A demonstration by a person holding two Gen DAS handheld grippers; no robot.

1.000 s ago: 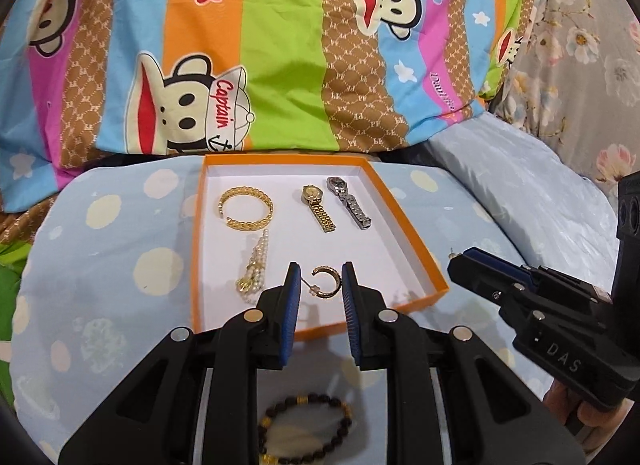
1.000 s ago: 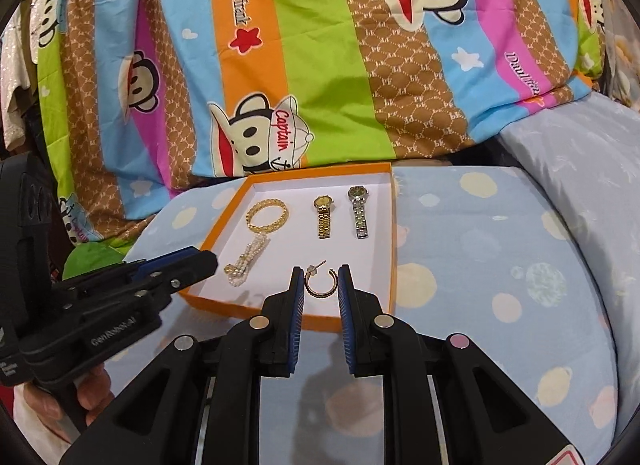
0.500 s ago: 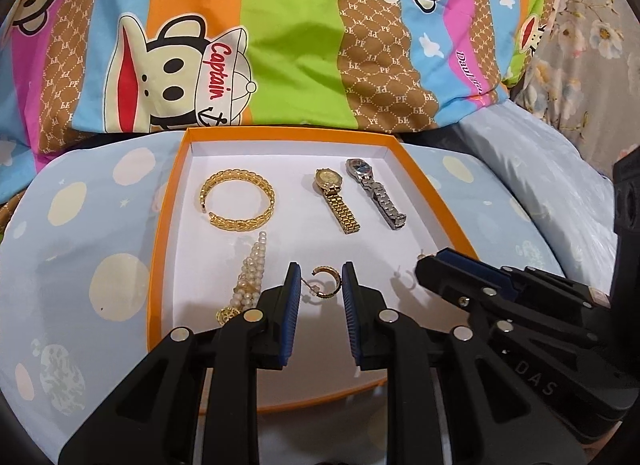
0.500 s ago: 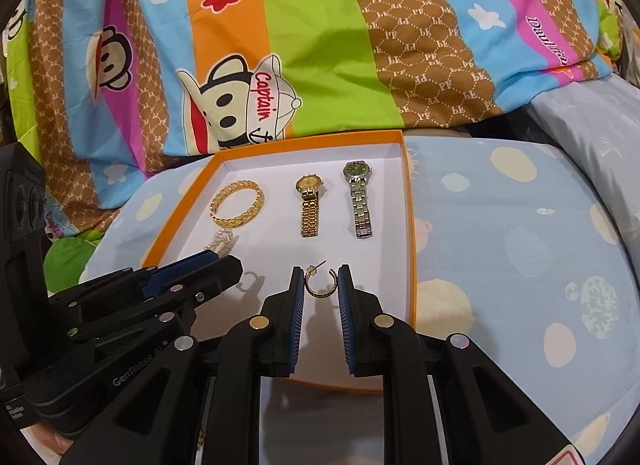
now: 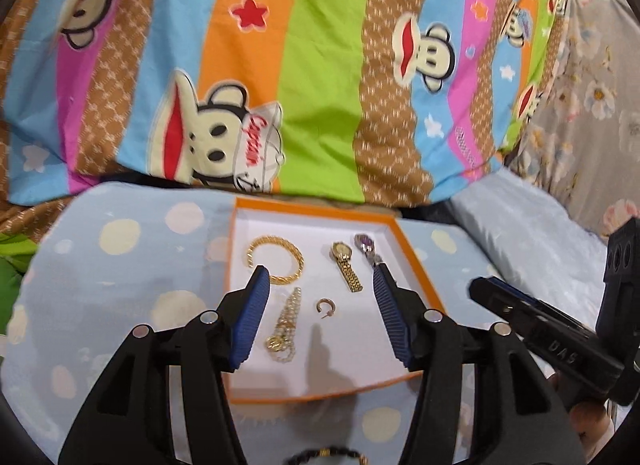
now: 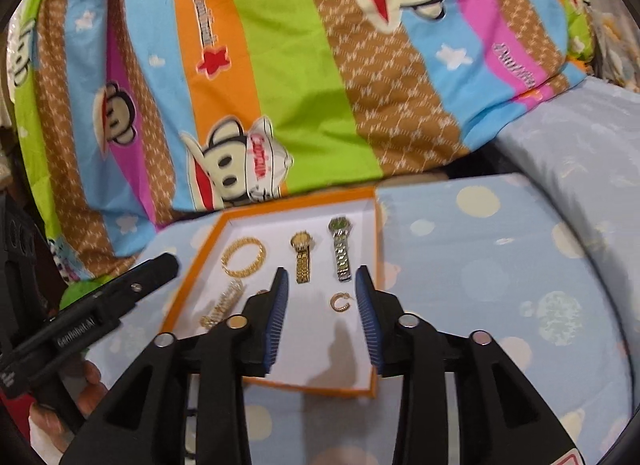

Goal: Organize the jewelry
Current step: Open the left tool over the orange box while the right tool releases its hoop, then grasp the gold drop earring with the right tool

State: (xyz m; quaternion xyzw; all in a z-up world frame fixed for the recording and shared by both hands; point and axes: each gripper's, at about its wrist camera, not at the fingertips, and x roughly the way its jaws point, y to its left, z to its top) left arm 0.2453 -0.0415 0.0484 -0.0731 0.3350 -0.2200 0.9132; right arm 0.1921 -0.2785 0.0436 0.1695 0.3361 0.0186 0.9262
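An orange-rimmed white tray (image 5: 320, 396) (image 6: 312, 385) lies on the spotted blue cushion. It holds a gold bangle (image 5: 274, 261) (image 6: 244, 257), a gold watch (image 5: 346, 267) (image 6: 303, 255), a silver watch (image 5: 366, 245) (image 6: 341, 249) and a pearl bracelet (image 5: 284, 325) (image 6: 224, 303). One gold hoop earring (image 5: 326, 305) lies free on the tray floor below my left gripper (image 5: 319, 281), whose jaws are opening. A second hoop earring (image 6: 340, 301) lies free below my right gripper (image 6: 322, 277), also opening. Neither pair of pads touches anything.
A dark bead bracelet (image 5: 328, 455) lies on the cushion in front of the tray. A bright striped cartoon-monkey quilt (image 5: 320, 65) rises behind it. A pale blue pillow (image 6: 580, 153) sits to the right. The person's hand (image 6: 80, 393) holds the left gripper's handle.
Both grippers, each shut on a hoop earring, moved in over the tray, then opened and drew back. The two earrings now lie on the tray floor.
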